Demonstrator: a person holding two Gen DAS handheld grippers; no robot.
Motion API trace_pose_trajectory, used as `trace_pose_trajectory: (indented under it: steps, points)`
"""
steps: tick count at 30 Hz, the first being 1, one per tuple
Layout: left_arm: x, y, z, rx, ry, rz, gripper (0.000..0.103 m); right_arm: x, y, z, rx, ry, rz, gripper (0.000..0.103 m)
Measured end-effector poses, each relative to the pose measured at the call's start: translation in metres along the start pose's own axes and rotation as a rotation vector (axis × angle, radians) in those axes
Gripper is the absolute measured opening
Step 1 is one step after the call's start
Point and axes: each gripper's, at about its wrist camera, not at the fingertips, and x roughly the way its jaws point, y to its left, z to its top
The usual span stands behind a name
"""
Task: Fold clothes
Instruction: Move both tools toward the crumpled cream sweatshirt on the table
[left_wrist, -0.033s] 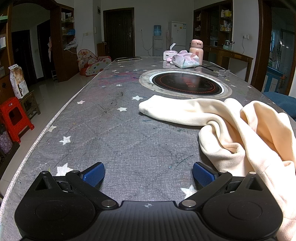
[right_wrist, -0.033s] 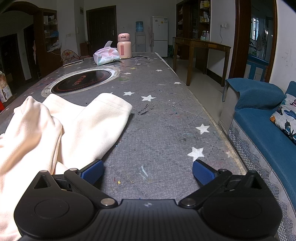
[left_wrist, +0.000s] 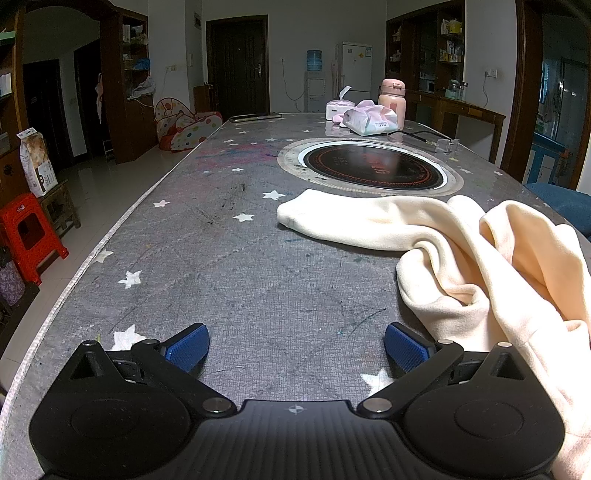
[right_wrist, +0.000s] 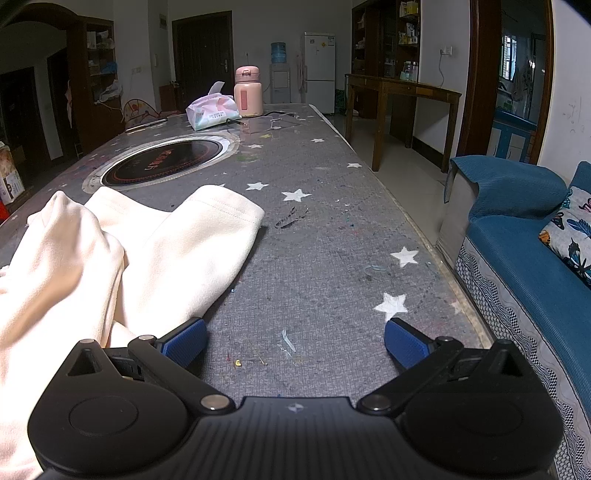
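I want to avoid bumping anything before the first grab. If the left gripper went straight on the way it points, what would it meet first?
Probably the bare grey table; the left gripper tilts downward, open, with the cream garment off to its right.

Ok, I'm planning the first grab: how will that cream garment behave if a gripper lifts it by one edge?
The cream garment will probably go floppy: it already lies in soft bunched folds. It looks like thick fleece, so likely some weight and drag on the star-patterned table cover. One-edge lifting would likely leave its free end trailing.
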Motion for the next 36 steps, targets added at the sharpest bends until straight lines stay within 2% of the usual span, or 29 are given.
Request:
trace_pose_trajectory:
  steps: [17,24,36]
  points:
    - [-0.001,0.000,0.000,-0.002,0.000,-0.001,0.103,-0.001,0.000,0.000,0.000,0.000,0.000,0.103]
    - [-0.007,-0.005,-0.003,-0.024,0.010,0.033,0.103,-0.006,-0.001,0.001,-0.005,0.009,0.005,0.103]
    - [-0.031,-0.004,-0.012,-0.079,0.098,0.061,0.103,-0.028,0.006,-0.010,-0.001,0.015,0.004,0.103]
